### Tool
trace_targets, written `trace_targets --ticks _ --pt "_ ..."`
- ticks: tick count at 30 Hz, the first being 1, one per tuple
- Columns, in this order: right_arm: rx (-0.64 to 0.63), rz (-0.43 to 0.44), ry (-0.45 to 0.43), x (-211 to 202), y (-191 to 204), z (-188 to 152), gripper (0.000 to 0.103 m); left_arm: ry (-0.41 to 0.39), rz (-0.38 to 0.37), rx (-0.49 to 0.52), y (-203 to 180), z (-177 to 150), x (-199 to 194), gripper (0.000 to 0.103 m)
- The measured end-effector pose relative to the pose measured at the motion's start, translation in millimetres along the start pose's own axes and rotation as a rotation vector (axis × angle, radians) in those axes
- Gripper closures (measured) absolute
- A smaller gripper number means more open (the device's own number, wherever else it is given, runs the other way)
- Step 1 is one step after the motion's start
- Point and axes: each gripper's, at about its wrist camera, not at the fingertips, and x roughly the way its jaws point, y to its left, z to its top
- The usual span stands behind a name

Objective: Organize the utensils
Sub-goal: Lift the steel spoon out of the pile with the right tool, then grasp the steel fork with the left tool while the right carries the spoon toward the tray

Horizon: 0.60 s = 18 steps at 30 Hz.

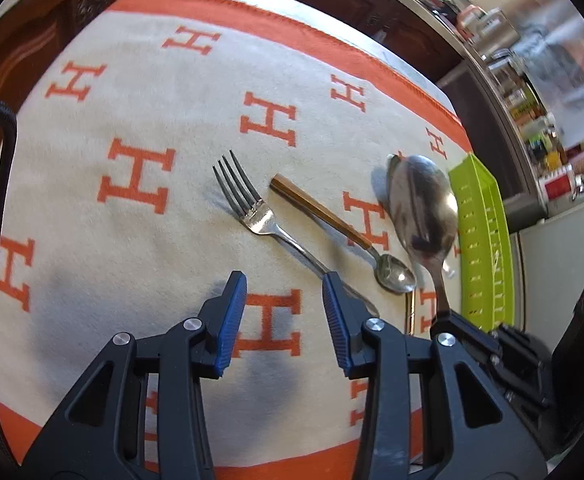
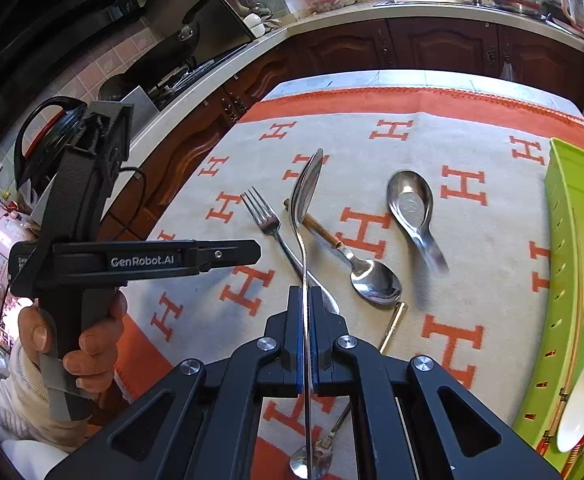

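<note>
My right gripper [image 2: 304, 300] is shut on the handle of a large metal spoon [image 2: 305, 188] and holds it edge-up above the cloth; the spoon also shows in the left wrist view [image 1: 423, 208]. My left gripper [image 1: 284, 292] is open and empty above the cloth, with the fork's handle passing under its right finger; it shows from the side in the right wrist view [image 2: 252, 252]. On the cloth lie a fork [image 1: 248, 204] [image 2: 268, 224], a wooden-handled spoon [image 1: 331, 220] [image 2: 367, 276] and a short deep metal spoon [image 2: 411, 204].
A green slotted tray [image 2: 559, 280] [image 1: 479, 220] stands at the right of the cloth and holds a white spoon [image 2: 583, 380] and chopsticks. A thin gold stick [image 2: 391, 326] and another small utensil [image 2: 331, 436] lie near my right gripper. Kitchen cabinets [image 2: 431, 48] surround the table.
</note>
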Motion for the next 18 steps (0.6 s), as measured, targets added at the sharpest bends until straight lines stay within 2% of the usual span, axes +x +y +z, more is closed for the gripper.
trace_targets --ticks 5,11,15,18 --pt "0.036 -0.004 -0.019 -8.8 -9.3 -1.0 0.101 0.012 -0.02 -0.125 3.8 9.3 12.5 0.067" --pt "0.074 -0.012 -0.044 -21.8 -23.4 -2.5 0.101 -0.013 0.047 -0.234 -0.9 16.7 22.9 0.067" --pt "0.081 -0.012 -0.06 -29.6 -28.9 -4.3 0.101 -0.024 0.178 -0.19 -22.3 17.2 29.2 0.067" --pt "0.091 -0.009 -0.073 -35.2 -33.6 -5.8 0.101 -0.036 0.324 -0.091 -48.4 13.8 39.4 0.067"
